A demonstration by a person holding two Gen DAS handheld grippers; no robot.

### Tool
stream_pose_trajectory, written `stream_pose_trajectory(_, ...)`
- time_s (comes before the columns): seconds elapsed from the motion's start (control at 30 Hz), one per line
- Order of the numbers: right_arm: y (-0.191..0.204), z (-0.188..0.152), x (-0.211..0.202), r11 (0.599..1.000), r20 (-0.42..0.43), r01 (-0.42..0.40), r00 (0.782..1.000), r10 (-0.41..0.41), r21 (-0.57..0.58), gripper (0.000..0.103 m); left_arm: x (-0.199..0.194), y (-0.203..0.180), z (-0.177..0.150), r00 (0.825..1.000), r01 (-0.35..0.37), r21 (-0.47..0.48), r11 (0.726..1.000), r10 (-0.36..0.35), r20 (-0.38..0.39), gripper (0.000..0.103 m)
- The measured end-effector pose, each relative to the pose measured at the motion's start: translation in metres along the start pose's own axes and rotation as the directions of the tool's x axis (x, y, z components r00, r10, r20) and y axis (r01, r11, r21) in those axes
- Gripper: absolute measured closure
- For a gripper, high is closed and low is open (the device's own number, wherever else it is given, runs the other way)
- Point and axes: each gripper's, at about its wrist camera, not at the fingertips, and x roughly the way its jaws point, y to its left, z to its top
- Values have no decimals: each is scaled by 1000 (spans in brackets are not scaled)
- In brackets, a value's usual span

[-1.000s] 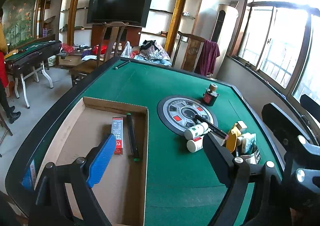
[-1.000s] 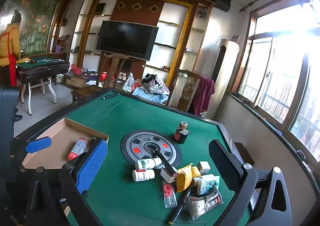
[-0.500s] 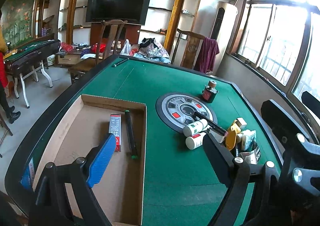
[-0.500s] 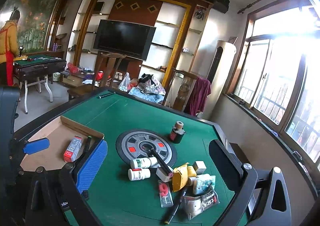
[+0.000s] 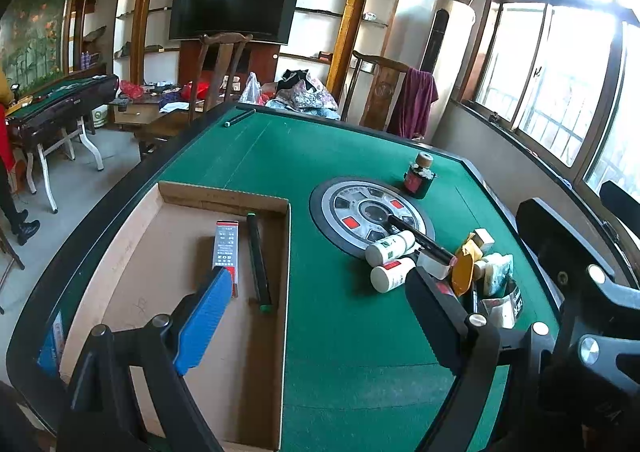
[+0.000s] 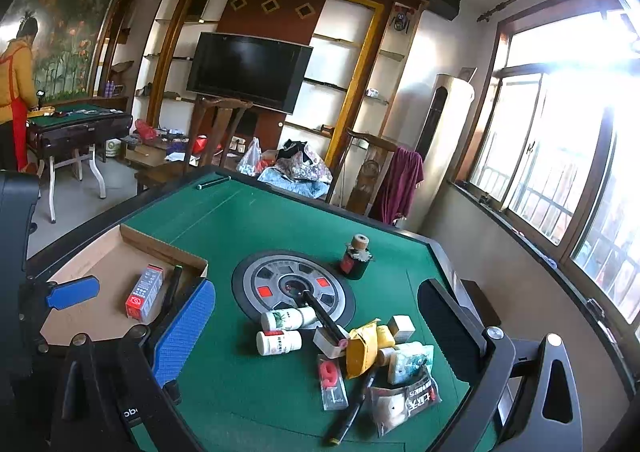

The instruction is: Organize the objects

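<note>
A shallow cardboard box (image 5: 132, 260) lies on the green table at the left and holds a red and grey carton (image 5: 226, 248) and a black rod (image 5: 258, 264). A pile of small items sits at the right: two white bottles (image 6: 280, 332), a black pen (image 6: 324, 314), a yellow pouch (image 6: 362, 348), packets (image 6: 404, 400). My left gripper (image 5: 316, 292) is open and empty, hovering over the box's right wall. My right gripper (image 6: 316, 316) is open and empty above the pile. The box also shows in the right wrist view (image 6: 104, 284).
A round grey dial (image 5: 372, 216) is set in the table's middle, with a small dark bottle (image 5: 418, 178) behind it. A black rod (image 5: 240, 118) lies at the far edge. Wooden chairs, a TV wall and windows surround the table.
Both views have drawn slightly back and up from the table. Both grippers stay open and empty. No object on the table has moved.
</note>
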Motion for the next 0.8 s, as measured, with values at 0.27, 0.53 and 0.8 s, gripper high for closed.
stream_pose_trajectory(0.27, 0, -2, 3, 1000, -15, -3, 1000, 3, -3, 0, 4, 1, -2, 1000, 3, 0, 1000, -3, -16, 15)
stream_pose_trajectory(0.53, 1, -4, 7, 1000, -32, -6, 999, 6, -1, 0, 7, 1, -3, 1000, 3, 1, 1000, -3, -26, 15)
stream_pose_trajectory(0.8, 0, -5, 10, 1000, -43, -5, 999, 5, 0, 0, 10, 1, -4, 999, 5, 2, 1000, -5, -35, 15)
